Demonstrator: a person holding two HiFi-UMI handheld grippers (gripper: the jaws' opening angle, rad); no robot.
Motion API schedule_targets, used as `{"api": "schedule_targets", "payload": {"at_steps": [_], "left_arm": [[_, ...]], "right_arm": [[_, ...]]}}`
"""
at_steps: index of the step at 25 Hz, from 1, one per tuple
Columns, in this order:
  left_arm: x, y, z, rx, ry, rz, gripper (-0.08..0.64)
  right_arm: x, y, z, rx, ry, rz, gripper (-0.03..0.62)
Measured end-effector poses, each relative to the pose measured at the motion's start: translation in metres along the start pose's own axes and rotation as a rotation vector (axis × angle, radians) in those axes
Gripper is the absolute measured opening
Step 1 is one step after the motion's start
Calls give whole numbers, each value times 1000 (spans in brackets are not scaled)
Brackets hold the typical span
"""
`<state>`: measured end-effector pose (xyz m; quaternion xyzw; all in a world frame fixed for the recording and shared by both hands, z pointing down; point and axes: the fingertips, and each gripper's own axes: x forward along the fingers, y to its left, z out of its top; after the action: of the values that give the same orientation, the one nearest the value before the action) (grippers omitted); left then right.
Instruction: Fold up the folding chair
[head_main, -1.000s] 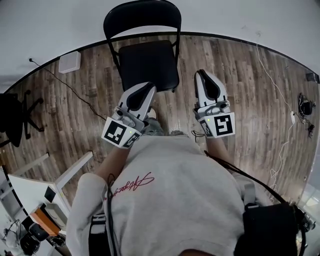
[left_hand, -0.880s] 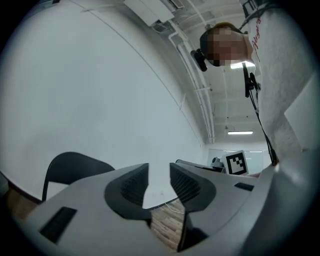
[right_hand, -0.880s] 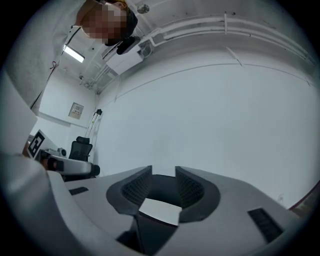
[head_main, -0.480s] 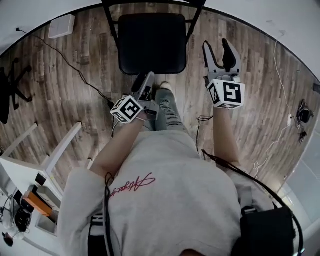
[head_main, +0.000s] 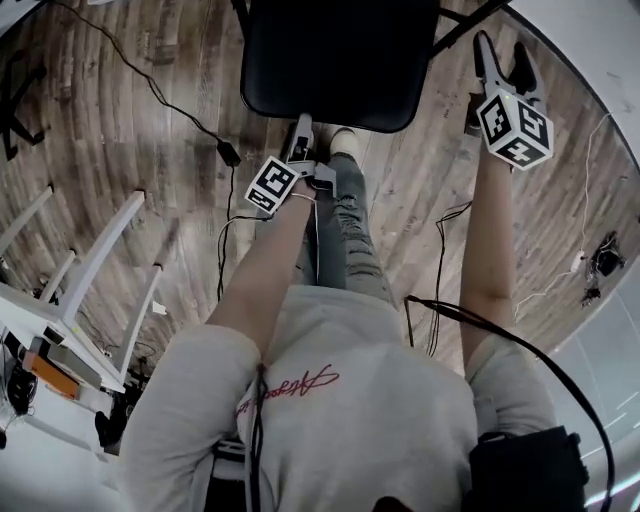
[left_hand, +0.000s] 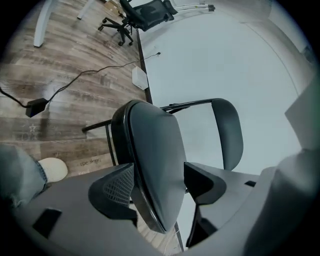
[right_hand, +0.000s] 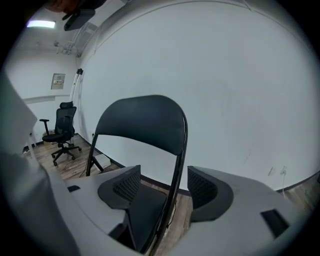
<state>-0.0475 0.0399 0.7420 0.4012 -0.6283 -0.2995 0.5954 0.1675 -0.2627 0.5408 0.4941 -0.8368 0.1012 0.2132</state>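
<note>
A black folding chair (head_main: 330, 60) stands unfolded on the wood floor in front of me. My left gripper (head_main: 302, 125) is at the front edge of the seat. Its jaws have just been opening, and in the left gripper view the gripper (left_hand: 160, 180) stands open, rolled on its side, with the seat (left_hand: 150, 150) edge between the pads. My right gripper (head_main: 502, 55) is at the chair's right side. Its jaws have also just been opening; this gripper (right_hand: 164, 185) stands open around the backrest's right frame tube (right_hand: 177, 165), below the backrest (right_hand: 142, 122).
A white wall runs close behind the chair. A black cable with a power adapter (head_main: 228, 152) lies on the floor at left. White table legs (head_main: 100, 260) stand at far left. An office chair (left_hand: 145, 12) is further off. My leg and shoe (head_main: 345, 140) are below the seat.
Both grippers dropped from chest height to the chair and went from shut to open. The left one rolled onto its side at the seat edge. The head leaned forward over the chair.
</note>
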Motion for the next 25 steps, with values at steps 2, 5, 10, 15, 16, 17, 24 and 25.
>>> {"api": "schedule_targets", "payload": {"at_steps": [2, 5, 10, 15, 16, 17, 24, 25], "left_arm": [[8, 14, -3, 7, 9, -9, 316], [16, 32, -2, -1, 2, -28, 322], [37, 36, -8, 19, 90, -171, 336], [47, 41, -15, -16, 161, -251, 371], [47, 37, -14, -25, 166, -281, 371], [49, 29, -12, -36, 167, -320, 366], [67, 16, -10, -149, 177, -279, 321], [67, 13, -9, -148, 178, -268, 321]], "right_arm": [[19, -6, -12, 8, 24, 0, 273], [45, -16, -23, 32, 34, 1, 275], [76, -21, -33, -28, 62, 19, 276], [103, -19, -29, -78, 87, 64, 275], [108, -18, -28, -63, 92, 68, 275], [111, -19, -27, -52, 94, 65, 273], [121, -36, -23, 177, 138, 32, 69], [122, -38, -23, 181, 152, 32, 69]]}}
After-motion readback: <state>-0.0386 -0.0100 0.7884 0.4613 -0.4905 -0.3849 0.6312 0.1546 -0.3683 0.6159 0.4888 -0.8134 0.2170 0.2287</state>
